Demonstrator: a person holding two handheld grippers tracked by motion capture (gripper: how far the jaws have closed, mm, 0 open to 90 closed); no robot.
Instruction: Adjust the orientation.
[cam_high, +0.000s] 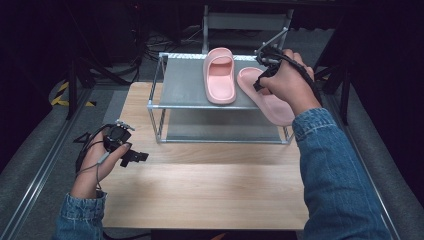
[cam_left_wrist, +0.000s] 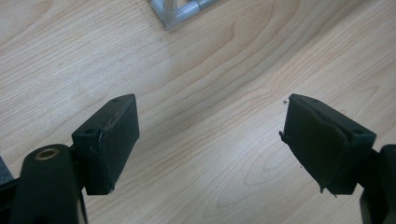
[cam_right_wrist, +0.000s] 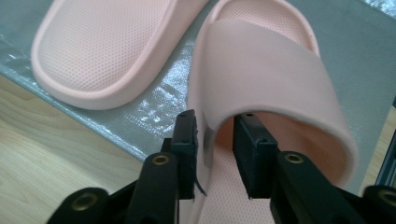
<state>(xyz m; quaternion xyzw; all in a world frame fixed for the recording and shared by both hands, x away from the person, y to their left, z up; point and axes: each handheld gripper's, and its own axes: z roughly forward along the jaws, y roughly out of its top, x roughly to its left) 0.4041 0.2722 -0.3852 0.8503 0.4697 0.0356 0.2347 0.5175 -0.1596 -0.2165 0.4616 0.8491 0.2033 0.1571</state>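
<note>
Left to right. The left claw (cam_high: 134, 157), held in the person's left hand (cam_high: 97, 162) low over the wooden tabletop (cam_high: 200, 190), has its jaws spread wide with bare wood between them. Centre: a metal-framed shelf rack (cam_high: 165, 80) stands on the tabletop; the first pink slipper (cam_high: 220, 75) lies flat on the rack's grey top shelf. Just beside it, the second pink slipper (cam_high: 267, 97) lies on the same shelf, its heel overhanging the front edge. Right: the right claw (cam_right_wrist: 215, 140) straddles the side wall of the second slipper beneath its strap, one jaw outside and one inside; the jaws stand parted, slightly apart from the wall, gripping nothing.
</note>
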